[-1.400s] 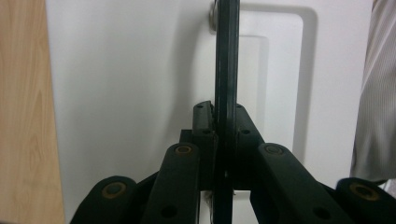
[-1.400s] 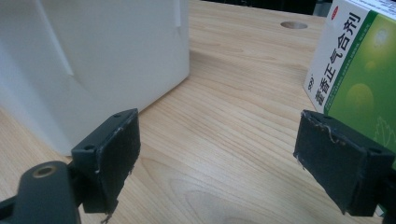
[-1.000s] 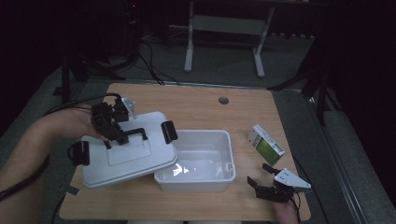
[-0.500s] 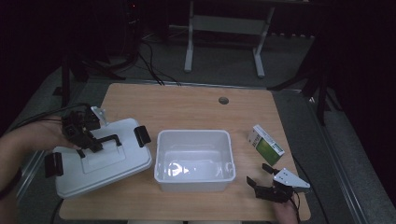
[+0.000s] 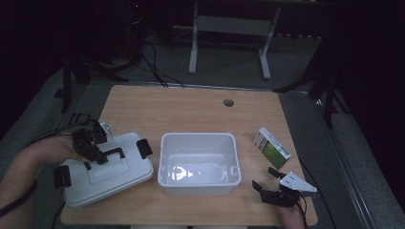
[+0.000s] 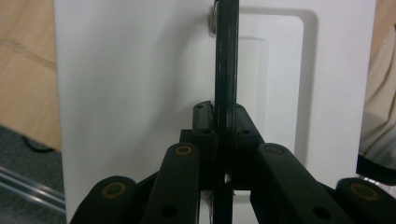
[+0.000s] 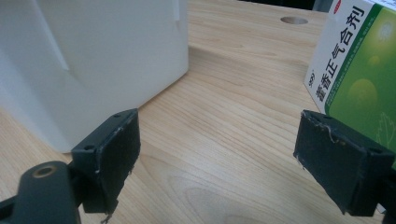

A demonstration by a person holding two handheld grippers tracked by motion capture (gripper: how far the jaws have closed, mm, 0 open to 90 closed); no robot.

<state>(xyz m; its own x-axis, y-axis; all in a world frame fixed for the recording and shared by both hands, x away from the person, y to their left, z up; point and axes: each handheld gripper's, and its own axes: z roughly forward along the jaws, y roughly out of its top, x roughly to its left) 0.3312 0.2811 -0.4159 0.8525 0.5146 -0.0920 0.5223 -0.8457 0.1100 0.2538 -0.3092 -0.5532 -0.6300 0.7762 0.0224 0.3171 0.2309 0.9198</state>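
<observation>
My left gripper [image 5: 93, 152] is shut on the black handle [image 5: 113, 153] of a white lid [image 5: 110, 176], which lies low at the table's left front and partly overhangs the edge. I cannot tell whether the lid rests on the wood. In the left gripper view the handle [image 6: 226, 70] runs edge-on between the closed jaws, with the lid [image 6: 140, 93] behind it. An open white bin [image 5: 198, 138] stands mid-table. A green and white medicine box [image 5: 272, 149] lies to its right. My right gripper [image 5: 264, 177] stands open near the front right corner, with bare wood between its pads [image 7: 112, 154], the bin wall [image 7: 107, 51] on one side and the box [image 7: 359, 70] on the other.
The lid carries black clips at its two ends [image 5: 143, 148] [image 5: 59, 176]. The wooden table [image 5: 191, 107] has a round cable hole [image 5: 229, 102] at the back. Cables and a metal stand sit on the dark floor beyond.
The left gripper has carried the lid off the bin, leftward and down toward the table's left front. The bin now stands uncovered. The right gripper has kept still.
</observation>
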